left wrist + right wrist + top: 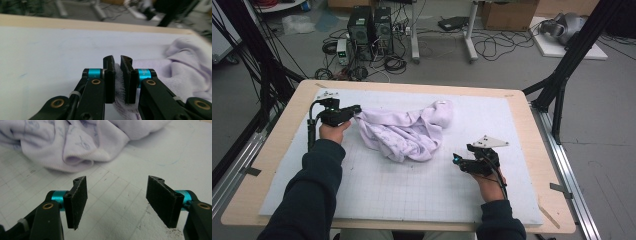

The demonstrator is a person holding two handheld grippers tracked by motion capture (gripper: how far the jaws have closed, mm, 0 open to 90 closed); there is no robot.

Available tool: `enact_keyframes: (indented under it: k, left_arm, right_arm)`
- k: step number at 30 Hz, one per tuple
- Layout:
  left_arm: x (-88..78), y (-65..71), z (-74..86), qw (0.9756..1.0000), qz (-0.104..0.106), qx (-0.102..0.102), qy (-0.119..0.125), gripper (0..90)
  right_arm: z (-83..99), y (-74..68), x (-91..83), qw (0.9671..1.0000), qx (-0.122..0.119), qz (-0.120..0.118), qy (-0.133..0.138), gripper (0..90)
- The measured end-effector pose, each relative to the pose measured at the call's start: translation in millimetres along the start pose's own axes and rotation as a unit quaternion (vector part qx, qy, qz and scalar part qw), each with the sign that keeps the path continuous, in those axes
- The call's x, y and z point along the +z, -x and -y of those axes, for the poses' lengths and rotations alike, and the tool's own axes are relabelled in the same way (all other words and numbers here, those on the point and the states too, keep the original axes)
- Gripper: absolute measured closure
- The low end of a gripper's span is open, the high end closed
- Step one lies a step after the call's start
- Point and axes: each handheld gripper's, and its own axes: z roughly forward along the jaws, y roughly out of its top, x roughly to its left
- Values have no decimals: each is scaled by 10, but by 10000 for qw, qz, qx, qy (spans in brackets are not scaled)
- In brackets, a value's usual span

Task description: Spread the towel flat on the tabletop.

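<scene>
Even, soft light from overhead fills the high view; the white mat is bright without glare, and shadows under the cloth are faint. That view is slightly grainy. In the left gripper view the floor beyond the tabletop is blurred. The right gripper view is sharp on the cloth, softer at the bottom edge.

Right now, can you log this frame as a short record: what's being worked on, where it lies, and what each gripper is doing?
item: pale lilac cloth, crumpled in a heap
surface: white gridded mat on a wooden table
left gripper: shut on an edge of the cloth, at the heap's left end
right gripper: open, nothing between the jaws, over bare mat short of the cloth's near fold
cloth state: bunched, not spread flat
background: computer towers and cables on the floor beyond the table
</scene>
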Motion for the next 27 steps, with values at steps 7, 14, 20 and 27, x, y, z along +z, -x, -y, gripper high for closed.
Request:
enact_keyframes:
  k: [7,14,20,27]
  left_arm:
    - [-157,-137,171,9988,-381,-241,213,693]
    - [-400,-153,269,9983,-61,-385,424,374]
    - [-703,-27,379,9970,391,42,664,262]
    - [-788,114,573,9907,1102,420,671,279]
  right_arm:
    - [3,0,-1,10000,-5,-28,15,329]
    - [0,-16,-6,10000,-8,-62,36,327]
    - [-24,-15,-27,9998,61,-96,168,326]
    - [-130,-165,84,9991,64,-325,256,329]
